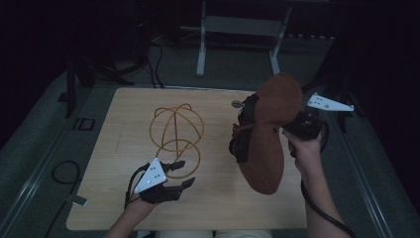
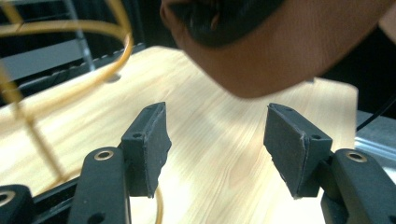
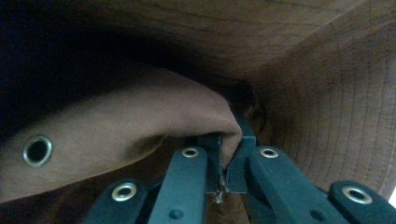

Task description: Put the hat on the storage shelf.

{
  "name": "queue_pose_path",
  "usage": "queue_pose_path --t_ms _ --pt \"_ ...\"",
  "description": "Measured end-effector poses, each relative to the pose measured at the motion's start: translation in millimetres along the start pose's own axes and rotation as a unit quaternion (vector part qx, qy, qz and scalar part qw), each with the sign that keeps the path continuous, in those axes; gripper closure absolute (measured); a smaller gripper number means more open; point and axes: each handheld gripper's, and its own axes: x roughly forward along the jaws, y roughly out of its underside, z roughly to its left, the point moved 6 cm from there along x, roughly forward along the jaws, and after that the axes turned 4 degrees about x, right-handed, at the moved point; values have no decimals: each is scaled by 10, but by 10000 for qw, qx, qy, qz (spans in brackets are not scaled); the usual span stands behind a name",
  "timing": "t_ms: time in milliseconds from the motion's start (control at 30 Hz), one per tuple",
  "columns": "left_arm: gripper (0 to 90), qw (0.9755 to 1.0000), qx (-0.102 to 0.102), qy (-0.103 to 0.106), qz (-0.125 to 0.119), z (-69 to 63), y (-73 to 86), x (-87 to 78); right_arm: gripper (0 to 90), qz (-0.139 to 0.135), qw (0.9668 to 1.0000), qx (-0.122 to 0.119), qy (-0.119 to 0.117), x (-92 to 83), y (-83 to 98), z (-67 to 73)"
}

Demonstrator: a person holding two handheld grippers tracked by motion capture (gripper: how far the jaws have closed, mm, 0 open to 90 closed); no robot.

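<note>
Brown hat [image 1: 270, 131] is held aloft, pinched by right gripper [image 3: 225, 154]; left gripper [image 1: 181, 173] is spread, empty. Next: hat brim to be grasped.

My right claw [image 1: 292, 130] holds the hat [image 1: 270, 134] above the table's [image 1: 218, 208] right half — wire frame [image 1: 176, 134] left, my left claw [image 1: 181, 173] nearer.

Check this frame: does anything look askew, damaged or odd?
Nothing damaged. The brown hat hangs tilted above the table, its fabric pinched in the right tool. The open left tool is beside the wire frame.
</note>
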Motion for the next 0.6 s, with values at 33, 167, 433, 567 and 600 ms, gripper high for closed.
queue_pose_path --t_ms 33,167,433,567,600 --pt "402 10000 0 0 0 0 0 0 873 0 10000 0 0 0 0 0" --pt "325 9989 -245 -341 197 92 309 -187 873 -4 10000 20 50 170 -90 -53" --pt "67 9906 -682 -1050 557 235 750 -406 873 -8 9999 44 95 495 -155 -72" --pt "44 9846 -861 -1418 559 340 861 -542 873 51 10000 56 57 704 -233 -29" --pt "44 9846 -861 -1418 559 340 861 -542 872 83 9999 50 35 760 -254 -10"
